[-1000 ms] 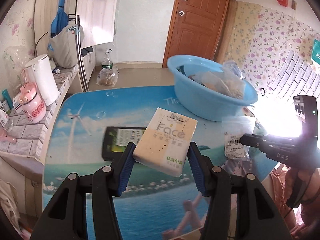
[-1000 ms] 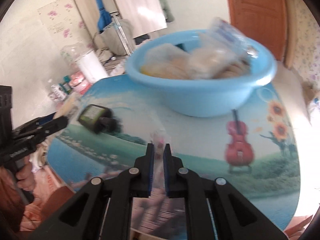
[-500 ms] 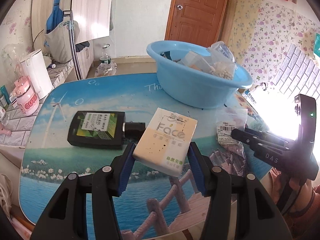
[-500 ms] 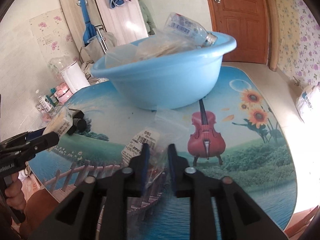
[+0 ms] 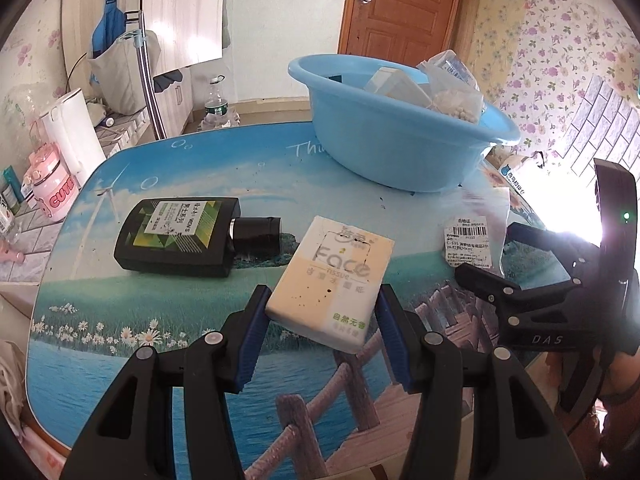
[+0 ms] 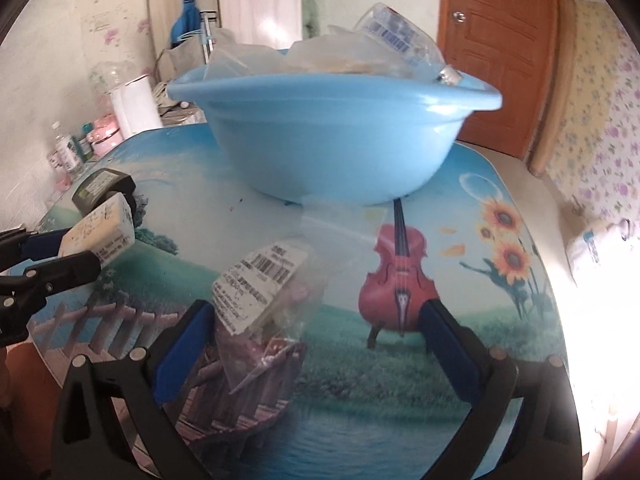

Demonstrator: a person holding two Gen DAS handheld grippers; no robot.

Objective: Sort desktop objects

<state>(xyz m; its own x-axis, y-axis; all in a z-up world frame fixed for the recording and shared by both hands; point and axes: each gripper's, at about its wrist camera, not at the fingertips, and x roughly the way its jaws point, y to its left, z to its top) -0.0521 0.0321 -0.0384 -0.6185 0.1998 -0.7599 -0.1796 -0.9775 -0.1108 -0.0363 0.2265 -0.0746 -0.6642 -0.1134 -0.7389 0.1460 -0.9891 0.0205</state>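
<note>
Left wrist view: left gripper [image 5: 320,336] clamps a Face tissue pack [image 5: 332,280] between its blue pads, above the printed table [image 5: 160,304]; a black bottle [image 5: 180,236] lies beside it, a blue basin [image 5: 400,148] of packets beyond. Right wrist view: right gripper [image 6: 316,344], jaws opening wide, pads clear of the labelled clear bag [image 6: 260,292] between them on the table.

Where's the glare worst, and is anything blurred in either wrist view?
Left wrist view: glare washes out the right edge behind the right gripper; tissue pack sharp. Right wrist view: lower right edge overexposed; clear plastic bag slightly soft, blue basin readable.
</note>
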